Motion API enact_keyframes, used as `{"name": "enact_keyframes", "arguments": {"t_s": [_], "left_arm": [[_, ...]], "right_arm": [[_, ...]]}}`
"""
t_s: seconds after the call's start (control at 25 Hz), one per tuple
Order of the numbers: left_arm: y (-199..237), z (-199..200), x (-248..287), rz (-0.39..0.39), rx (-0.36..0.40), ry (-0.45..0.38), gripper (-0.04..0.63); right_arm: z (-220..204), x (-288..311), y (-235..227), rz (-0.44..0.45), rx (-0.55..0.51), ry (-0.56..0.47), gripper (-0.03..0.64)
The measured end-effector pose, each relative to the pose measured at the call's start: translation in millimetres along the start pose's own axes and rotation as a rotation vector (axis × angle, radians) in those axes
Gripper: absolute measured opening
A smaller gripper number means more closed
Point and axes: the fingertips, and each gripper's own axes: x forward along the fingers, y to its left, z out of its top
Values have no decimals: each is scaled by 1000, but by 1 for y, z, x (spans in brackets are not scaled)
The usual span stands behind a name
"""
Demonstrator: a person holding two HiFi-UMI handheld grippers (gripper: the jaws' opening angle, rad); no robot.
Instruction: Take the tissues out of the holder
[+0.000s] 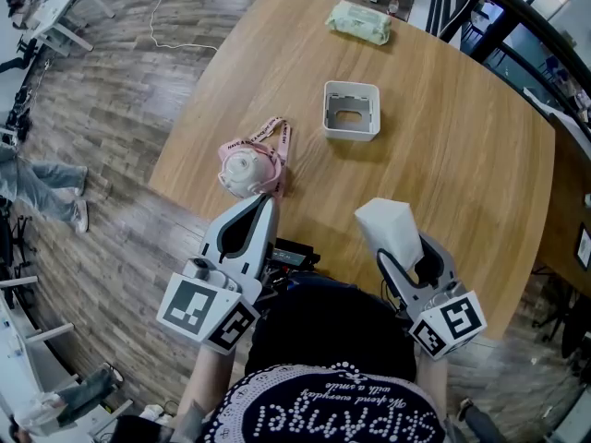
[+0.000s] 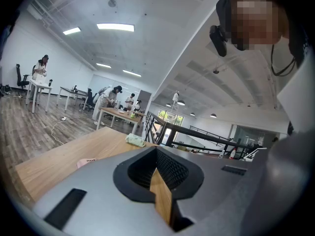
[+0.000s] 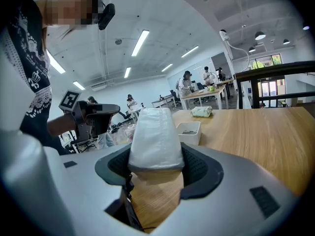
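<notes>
Inspection runs from the left of the head view. A pink mask (image 1: 246, 168) with a printed strap lies near the left edge of the bench (image 1: 462, 155). It is no part of the task and is touched by nothing. Just below it, the left gripper (image 1: 268, 203) hangs over the bench edge with its jaws drawn together to a point and nothing between them. Judged from this, it is parked out of the way, since the holder needs no steadying at this stage. At mid-bench stands the holder (image 1: 349, 129), a white open-topped box, upright and well apart from both grippers. No tissue shows above its rim, and only a greyish patch is seen on its floor, so its load appears to be out. A green packet (image 1: 359, 21) lies beyond it at the far edge. To the right, the right gripper (image 1: 409, 252) has its jaws set wide, pressing on the flanks of the tissues (image 1: 390, 227). They form a white soft-wrapped pack that sticks out ahead of the jaws, over the near part of the bench and clear of the holder. The wide setting suits the bulk of the pack, and the side grip keeps it from sagging. The extraction itself looks complete. What is left, in my assessment, is to set the pack down on bare bench.
</notes>
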Motion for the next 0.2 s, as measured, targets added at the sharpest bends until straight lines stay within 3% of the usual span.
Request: {"name": "enact_keyframes", "arguments": {"t_s": [0.2], "left_arm": [[0,1,-1,-1,-1,0,5]], "right_arm": [[1,0,2,1,-2,1,272]]}}
